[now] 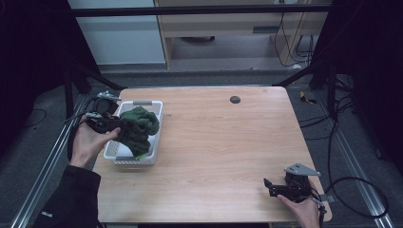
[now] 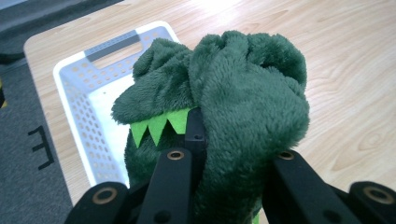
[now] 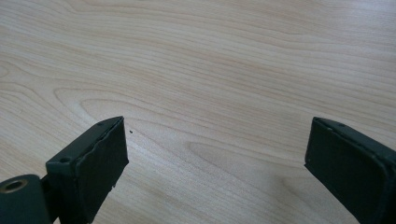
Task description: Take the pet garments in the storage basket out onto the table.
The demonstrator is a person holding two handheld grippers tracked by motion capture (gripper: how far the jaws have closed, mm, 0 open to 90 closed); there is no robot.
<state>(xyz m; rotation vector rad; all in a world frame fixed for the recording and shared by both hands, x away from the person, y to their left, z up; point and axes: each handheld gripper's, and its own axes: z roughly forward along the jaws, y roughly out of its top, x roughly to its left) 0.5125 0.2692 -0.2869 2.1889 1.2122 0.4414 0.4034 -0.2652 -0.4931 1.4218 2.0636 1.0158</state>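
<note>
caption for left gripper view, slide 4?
Left gripper clamps green plush toy above white basket.

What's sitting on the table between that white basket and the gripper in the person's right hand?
Nothing: in the high view only bare wooden table stretches from the white basket to the right gripper.

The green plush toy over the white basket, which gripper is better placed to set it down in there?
Left. The left gripper is clamped on the green plush toy directly above the white basket. The right gripper is open over bare table, far away.
</note>
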